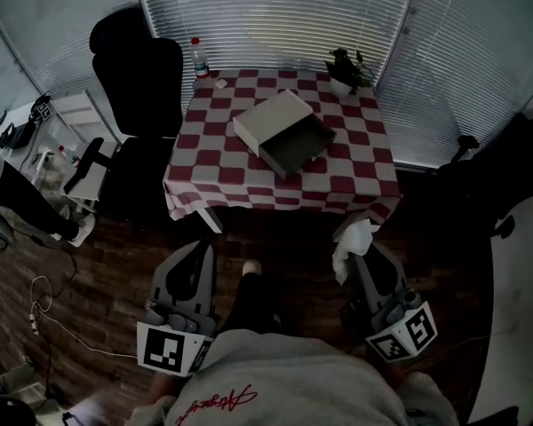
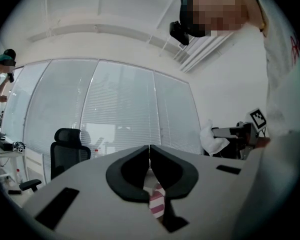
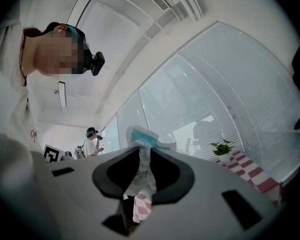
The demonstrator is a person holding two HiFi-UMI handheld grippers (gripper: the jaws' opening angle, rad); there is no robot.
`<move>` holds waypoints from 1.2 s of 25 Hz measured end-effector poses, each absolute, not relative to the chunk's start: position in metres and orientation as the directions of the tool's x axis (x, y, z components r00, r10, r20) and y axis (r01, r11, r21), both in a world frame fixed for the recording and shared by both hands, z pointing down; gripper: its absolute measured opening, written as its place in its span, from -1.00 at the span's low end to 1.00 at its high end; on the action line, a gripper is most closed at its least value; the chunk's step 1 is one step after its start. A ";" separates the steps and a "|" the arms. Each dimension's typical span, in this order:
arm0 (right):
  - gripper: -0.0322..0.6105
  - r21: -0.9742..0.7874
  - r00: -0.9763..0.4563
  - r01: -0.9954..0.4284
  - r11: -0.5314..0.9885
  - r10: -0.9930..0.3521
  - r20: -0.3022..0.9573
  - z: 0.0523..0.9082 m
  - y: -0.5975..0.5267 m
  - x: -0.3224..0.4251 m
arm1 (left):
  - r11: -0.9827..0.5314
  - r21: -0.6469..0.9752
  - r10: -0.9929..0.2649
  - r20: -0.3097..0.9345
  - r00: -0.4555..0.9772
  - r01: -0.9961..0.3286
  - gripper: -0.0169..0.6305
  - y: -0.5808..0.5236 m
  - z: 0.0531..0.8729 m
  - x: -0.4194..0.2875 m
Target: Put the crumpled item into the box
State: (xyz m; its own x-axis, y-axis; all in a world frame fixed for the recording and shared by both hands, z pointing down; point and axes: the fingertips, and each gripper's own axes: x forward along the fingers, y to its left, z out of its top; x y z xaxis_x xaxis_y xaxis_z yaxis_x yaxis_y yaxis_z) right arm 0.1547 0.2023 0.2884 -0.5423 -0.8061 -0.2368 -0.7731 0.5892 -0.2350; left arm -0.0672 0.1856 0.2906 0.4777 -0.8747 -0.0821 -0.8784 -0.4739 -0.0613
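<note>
Currently our right claw point(image 3: 143, 158) pinches the crumpled paper point(image 1: 352, 240), left claw point(image 2: 149, 155) closed empty; we judge the thin grip may drop it short of the box point(image 1: 284, 131).

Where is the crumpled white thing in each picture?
Head view: the crumpled item is low and right of the middle, at the tip of the right gripper.
Left gripper view: the crumpled item is small, right of the middle.
Right gripper view: the crumpled item is in the middle, pinched between the jaws.
Shared landmark: the checkered tablecloth.
</note>
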 end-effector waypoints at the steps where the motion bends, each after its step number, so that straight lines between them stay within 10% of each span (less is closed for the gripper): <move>1: -0.66 -0.232 -0.541 -0.775 0.588 -0.806 -0.239 0.287 0.199 0.154 | -0.475 -0.064 -0.872 -0.095 0.479 -0.878 -0.89 0.182 0.288 -0.068; 30: -0.66 -0.206 -0.506 -0.805 0.556 -0.825 -0.251 0.278 0.094 0.150 | -0.521 -0.055 -0.845 -0.106 0.524 -0.852 -0.89 0.056 0.286 -0.065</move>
State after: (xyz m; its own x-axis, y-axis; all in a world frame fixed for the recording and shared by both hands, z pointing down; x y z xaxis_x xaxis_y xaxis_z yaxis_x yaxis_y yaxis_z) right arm 0.1499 0.0936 0.2779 -0.5056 -0.8253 -0.2514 -0.8053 0.5560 -0.2056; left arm -0.0653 0.0561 0.2857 0.5238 -0.8452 -0.1059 -0.8518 -0.5210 -0.0552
